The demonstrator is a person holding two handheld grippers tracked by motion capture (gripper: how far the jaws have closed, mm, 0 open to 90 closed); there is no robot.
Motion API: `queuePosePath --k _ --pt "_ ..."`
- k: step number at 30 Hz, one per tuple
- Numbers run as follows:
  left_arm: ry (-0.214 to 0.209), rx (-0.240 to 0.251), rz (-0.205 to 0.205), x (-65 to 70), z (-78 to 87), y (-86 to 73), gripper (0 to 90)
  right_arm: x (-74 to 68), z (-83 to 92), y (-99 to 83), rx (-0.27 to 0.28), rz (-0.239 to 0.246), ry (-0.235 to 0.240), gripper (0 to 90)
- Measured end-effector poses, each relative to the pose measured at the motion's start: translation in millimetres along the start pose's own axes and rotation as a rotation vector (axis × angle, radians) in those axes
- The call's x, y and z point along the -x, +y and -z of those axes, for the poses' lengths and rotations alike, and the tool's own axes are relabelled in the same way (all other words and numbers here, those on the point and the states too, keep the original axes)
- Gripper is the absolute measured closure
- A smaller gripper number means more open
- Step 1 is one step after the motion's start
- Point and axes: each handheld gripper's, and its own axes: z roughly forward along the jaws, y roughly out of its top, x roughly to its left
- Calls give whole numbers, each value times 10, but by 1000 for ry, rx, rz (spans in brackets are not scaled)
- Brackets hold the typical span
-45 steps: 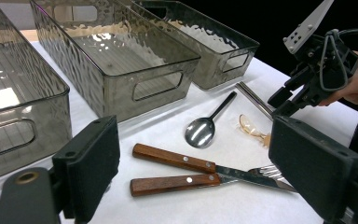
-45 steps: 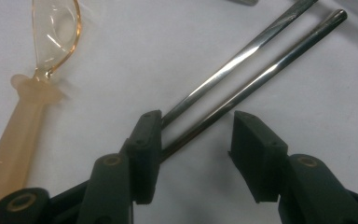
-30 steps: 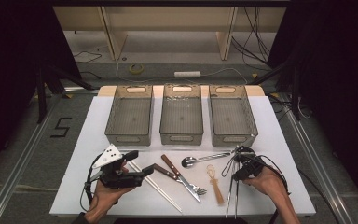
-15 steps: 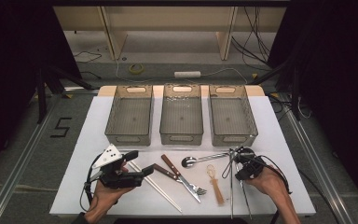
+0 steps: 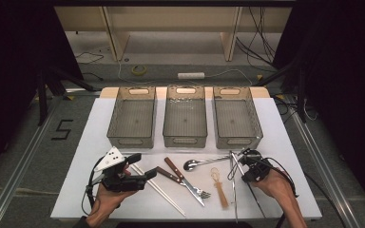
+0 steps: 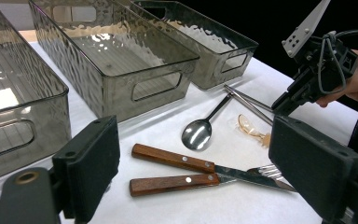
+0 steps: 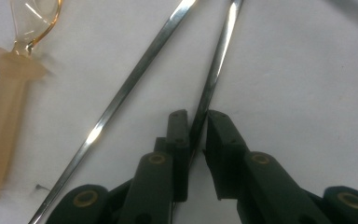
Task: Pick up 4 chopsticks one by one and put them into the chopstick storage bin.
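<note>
Metal chopstick point(image 7: 214, 70) now sits between right gripper point(image 7: 196, 122) jaws, just closed to pinch it; lift seems next.

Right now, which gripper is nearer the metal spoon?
Right. The right gripper is just past the end of the metal spoon's handle, jaws around a steel chopstick. The left gripper sits farther off, beyond the wooden-handled knife and fork.

Two slim, shiny metal chopsticks point(image 7: 214, 70) lie flat on the white worktop point(image 5: 285, 142) near its right edge, close to the front, diverging from near-touching far ends, beside an amber plastic utensil point(image 7: 4, 116).
</note>
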Motion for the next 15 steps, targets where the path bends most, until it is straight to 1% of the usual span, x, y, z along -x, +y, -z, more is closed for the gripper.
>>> queuePosePath --k 1,4,5,10,11,15 --pt "-1 0 0 0 0 0 158 4 0 1 0 -9 2 808" --pt "0 0 0 -1 1 1 157 17 2 -2 1 -10 -1 818" --pt "0 1 1 -1 2 1 157 35 1 -7 8 -22 -6 831" --pt "-2 0 1 0 1 2 157 78 0 -17 12 -33 -9 845" --pt "-2 0 1 1 2 3 157 92 2 -18 12 -42 -12 852" --pt "-1 1 1 -1 2 4 158 112 2 -21 15 -45 -8 856"
